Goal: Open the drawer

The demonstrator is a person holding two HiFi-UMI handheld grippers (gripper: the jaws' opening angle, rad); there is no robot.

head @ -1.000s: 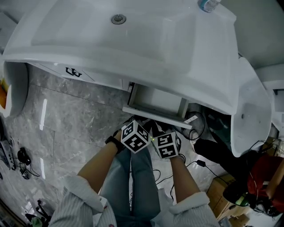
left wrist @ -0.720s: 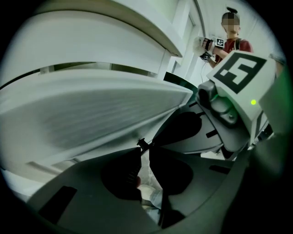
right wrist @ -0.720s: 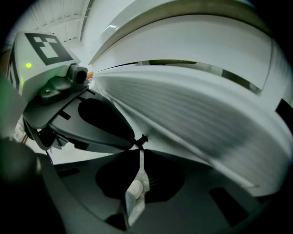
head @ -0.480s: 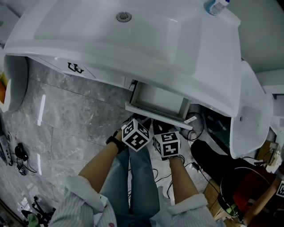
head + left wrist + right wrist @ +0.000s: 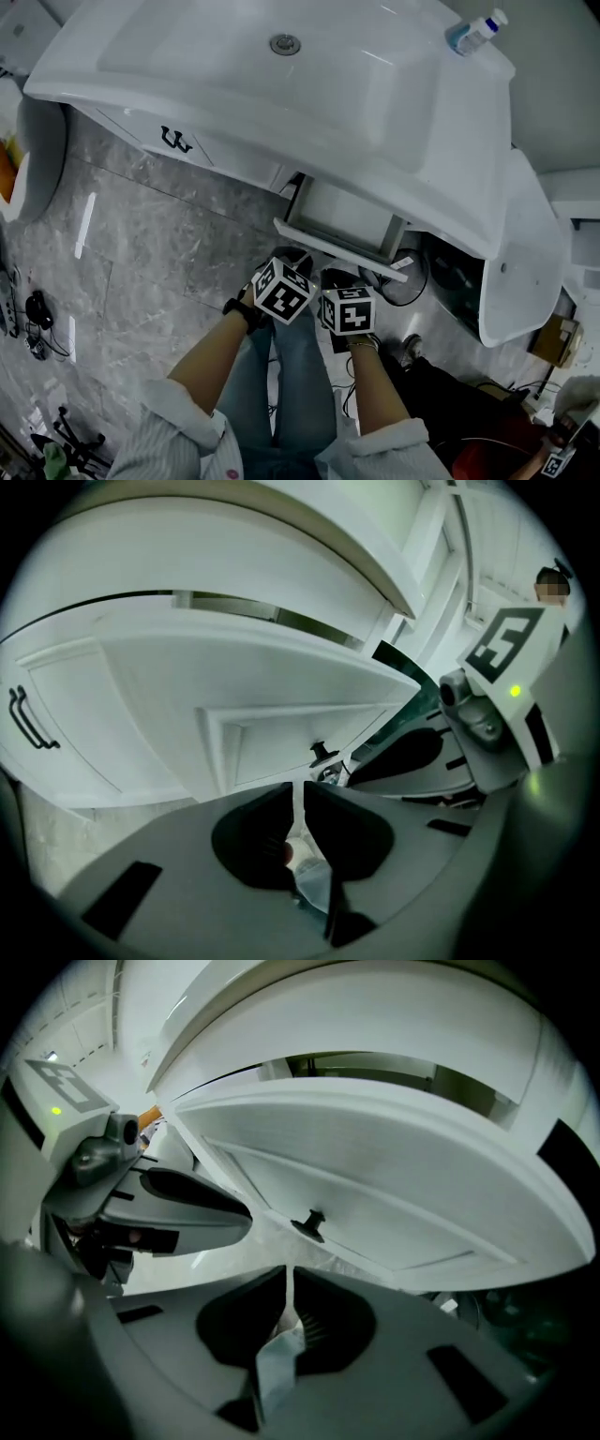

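1. Head view: a white basin (image 5: 309, 103) with a round drain (image 5: 285, 44) fills the top of the frame. A clear bottle (image 5: 473, 33) with a white cap sits at its far right corner
2. The drawer (image 5: 330, 247) is under the basin, right of centre. It stands pulled part way out, so its pale inside shows from above, and its front panel faces the person
3. Left of the drawer is a white cabinet door (image 5: 141, 131) with a curved black handle (image 5: 175, 142), shut flush
4. The left hand-held gripper (image 5: 300, 785) has its jaws pressed together with only a thin slit between the tips, and nothing is pinched. It sits low in front of the drawer front
5. The right hand-held gripper (image 5: 286, 1269) likewise has its jaws together and holds nothing between them
6. A small dark knob (image 5: 321, 753) stands out from the drawer front. In both gripper views it lies just beyond the jaw tips and clear of them, touched by neither gripper
7. The two grippers are side by side, close to each other and just short of the drawer's front edge. Each one's body shows in the other's view
8. The floor (image 5: 159, 244) below is grey marbled tile, and the person's legs in jeans are seen between the forearms
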